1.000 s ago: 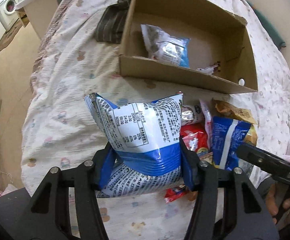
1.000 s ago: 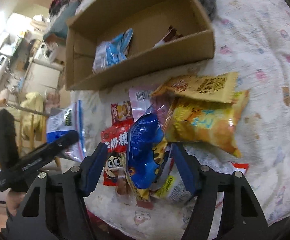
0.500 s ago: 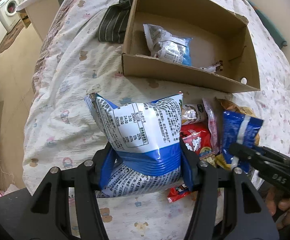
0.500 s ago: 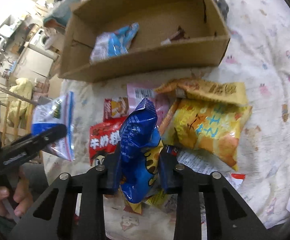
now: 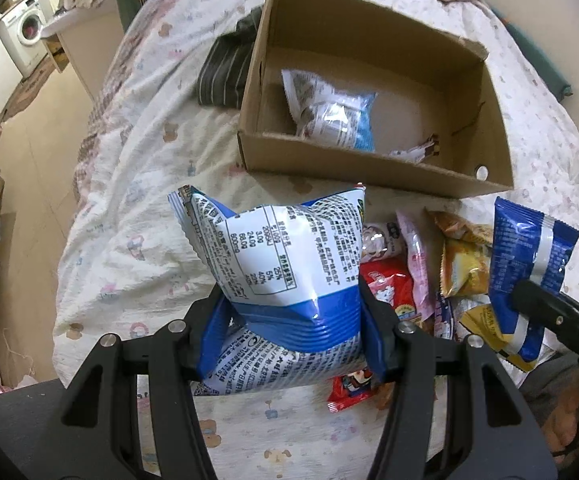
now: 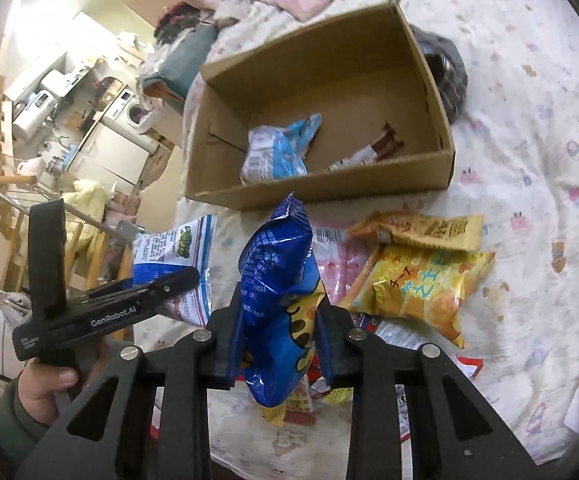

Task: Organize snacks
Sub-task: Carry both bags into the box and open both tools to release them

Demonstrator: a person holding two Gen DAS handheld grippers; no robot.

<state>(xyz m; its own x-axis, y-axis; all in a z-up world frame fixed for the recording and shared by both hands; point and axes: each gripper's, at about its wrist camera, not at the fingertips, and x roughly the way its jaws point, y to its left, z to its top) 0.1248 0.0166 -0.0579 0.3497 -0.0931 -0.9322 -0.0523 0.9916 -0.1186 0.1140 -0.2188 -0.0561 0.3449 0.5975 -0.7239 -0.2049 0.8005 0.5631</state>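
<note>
My left gripper (image 5: 293,332) is shut on a puffy white-and-blue snack bag (image 5: 281,264), held above the bedspread in front of the cardboard box (image 5: 369,160). In the right wrist view my right gripper (image 6: 279,336) is shut on a dark blue snack bag (image 6: 277,280), lifted over the snack pile. The same blue bag (image 5: 529,248) shows at the right of the left wrist view. Inside the box (image 6: 329,192) lie a light blue packet (image 6: 277,152) and a brown-and-white bar (image 6: 369,152).
Loose snacks lie on the bed before the box: yellow bags (image 6: 417,280), a red packet (image 5: 389,284) and a pink one (image 5: 413,256). A dark striped cloth (image 5: 225,72) lies beside the box. The bed's edge drops to the floor at left. A hand (image 6: 45,384) holds the left gripper.
My right gripper has shut on the dark blue bag and raised it off the pile. The left gripper keeps its bag and has barely moved.
</note>
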